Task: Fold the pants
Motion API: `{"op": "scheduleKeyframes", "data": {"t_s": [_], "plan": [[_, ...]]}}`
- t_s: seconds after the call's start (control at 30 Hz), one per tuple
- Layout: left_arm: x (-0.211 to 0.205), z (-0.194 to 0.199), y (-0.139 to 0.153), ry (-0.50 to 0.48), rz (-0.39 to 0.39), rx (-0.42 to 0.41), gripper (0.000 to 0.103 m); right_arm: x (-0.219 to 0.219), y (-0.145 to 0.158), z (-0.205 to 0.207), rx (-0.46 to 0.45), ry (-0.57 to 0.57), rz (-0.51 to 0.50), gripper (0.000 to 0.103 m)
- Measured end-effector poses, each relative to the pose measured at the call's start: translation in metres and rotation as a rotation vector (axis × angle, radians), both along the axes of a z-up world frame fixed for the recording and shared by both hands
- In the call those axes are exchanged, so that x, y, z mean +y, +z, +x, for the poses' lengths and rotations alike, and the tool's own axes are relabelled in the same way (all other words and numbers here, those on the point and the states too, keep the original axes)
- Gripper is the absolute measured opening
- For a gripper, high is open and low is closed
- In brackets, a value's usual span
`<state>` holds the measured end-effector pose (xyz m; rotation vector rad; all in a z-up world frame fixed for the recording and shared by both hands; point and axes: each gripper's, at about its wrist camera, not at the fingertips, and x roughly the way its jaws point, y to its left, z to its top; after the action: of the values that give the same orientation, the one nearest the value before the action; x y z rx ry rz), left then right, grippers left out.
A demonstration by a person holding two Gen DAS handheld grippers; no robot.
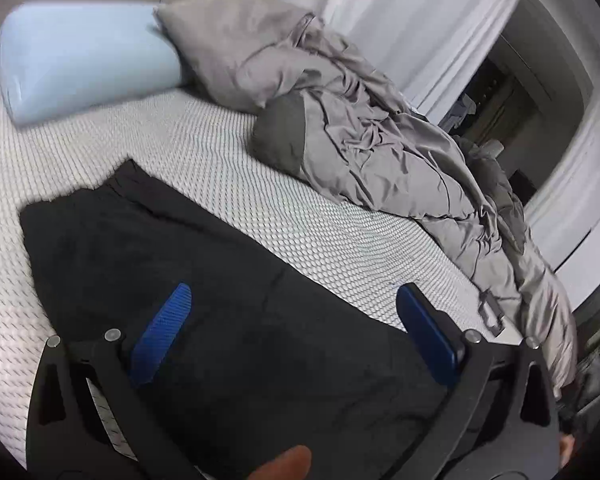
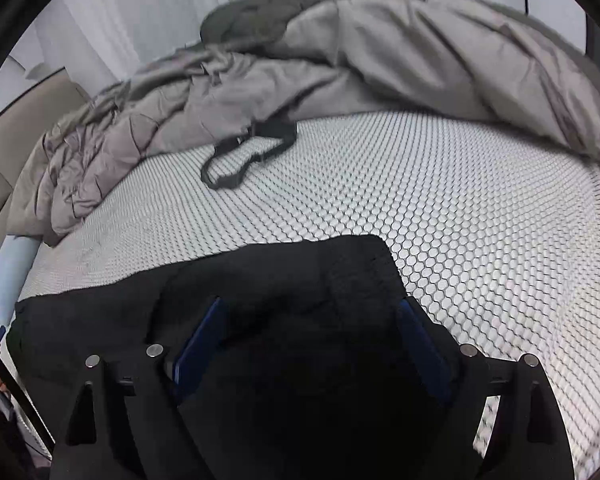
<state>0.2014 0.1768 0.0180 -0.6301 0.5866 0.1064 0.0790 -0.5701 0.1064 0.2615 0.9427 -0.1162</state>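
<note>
Black pants lie folded flat on honeycomb-patterned bed. Your left gripper and right gripper: jaws wide, empty. Likely between folds; next, regrip one end, fold over.

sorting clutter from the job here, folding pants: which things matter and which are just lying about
For the job:
black pants
left gripper, open
right gripper, open

Just lying about:
grey duvet
grey pillow
light blue pillow
dark strap
</note>
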Motion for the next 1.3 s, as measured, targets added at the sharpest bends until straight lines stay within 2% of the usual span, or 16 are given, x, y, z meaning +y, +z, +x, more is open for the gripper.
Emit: {"op": "scheduleKeyframes", "data": {"t_s": [0.07, 0.17, 0.23, 0.27, 0.3, 0.47, 0.57, 0.67, 0.7, 0.73, 0.77, 0.8, 0.9, 1.03, 1.17, 1.3], "plan": [[-0.002, 0.009, -0.007, -0.042, -0.043, 0.008, 0.102, -0.007, -0.011, 0.004, 0.006, -0.003, 0.048, 0.089], [-0.012, 0.016, -0.014, -0.054, -0.002, 0.037, 0.102, -0.013, -0.017, 0.008, -0.005, -0.045, 0.074, 0.084], [-0.018, 0.022, -0.016, -0.057, 0.02, 0.052, 0.102, -0.005, -0.013, 0.013, -0.022, -0.046, 0.033, 0.053], [-0.018, 0.023, -0.016, -0.055, 0.017, 0.054, 0.102, 0.001, -0.011, 0.015, -0.029, -0.03, 0.023, 0.029], [-0.02, 0.026, -0.017, -0.058, 0.011, 0.055, 0.102, 0.006, -0.007, 0.015, -0.035, -0.02, 0.016, 0.018], [-0.037, 0.026, -0.012, -0.106, 0.049, 0.053, 0.102, 0.017, 0.013, 0.012, -0.111, -0.141, -0.123, 0.003], [-0.042, 0.021, -0.011, -0.106, 0.1, 0.064, 0.102, -0.001, 0.006, 0.009, -0.077, -0.363, -0.202, 0.005], [-0.045, 0.016, -0.011, -0.103, 0.144, 0.083, 0.102, -0.015, -0.004, 0.005, -0.012, -0.35, -0.084, 0.012], [-0.047, 0.015, -0.011, -0.114, 0.156, 0.087, 0.102, -0.011, 0.0, 0.003, -0.029, -0.321, -0.068, 0.021], [-0.048, 0.014, -0.011, -0.12, 0.162, 0.09, 0.102, -0.003, 0.006, 0.001, -0.048, -0.279, -0.08, 0.03], [-0.049, 0.013, -0.011, -0.124, 0.163, 0.092, 0.102, 0.012, 0.014, 0.0, -0.062, -0.22, -0.112, 0.05], [-0.051, 0.012, -0.01, -0.136, 0.158, 0.092, 0.102, 0.027, 0.022, 0.0, -0.081, -0.149, -0.133, 0.061], [-0.06, 0.013, -0.01, -0.2, 0.152, 0.1, 0.102, 0.082, 0.038, -0.001, -0.115, 0.074, -0.186, 0.068], [-0.081, 0.01, -0.006, -0.296, 0.208, 0.099, 0.102, 0.161, 0.04, 0.005, -0.117, 0.321, -0.2, 0.069], [-0.098, 0.005, -0.009, -0.358, 0.273, 0.121, 0.102, 0.226, 0.025, 0.015, -0.074, 0.487, -0.231, 0.07], [-0.098, -0.001, -0.016, -0.382, 0.28, 0.135, 0.102, 0.279, 0.003, 0.029, -0.019, 0.611, -0.257, 0.07]]}}
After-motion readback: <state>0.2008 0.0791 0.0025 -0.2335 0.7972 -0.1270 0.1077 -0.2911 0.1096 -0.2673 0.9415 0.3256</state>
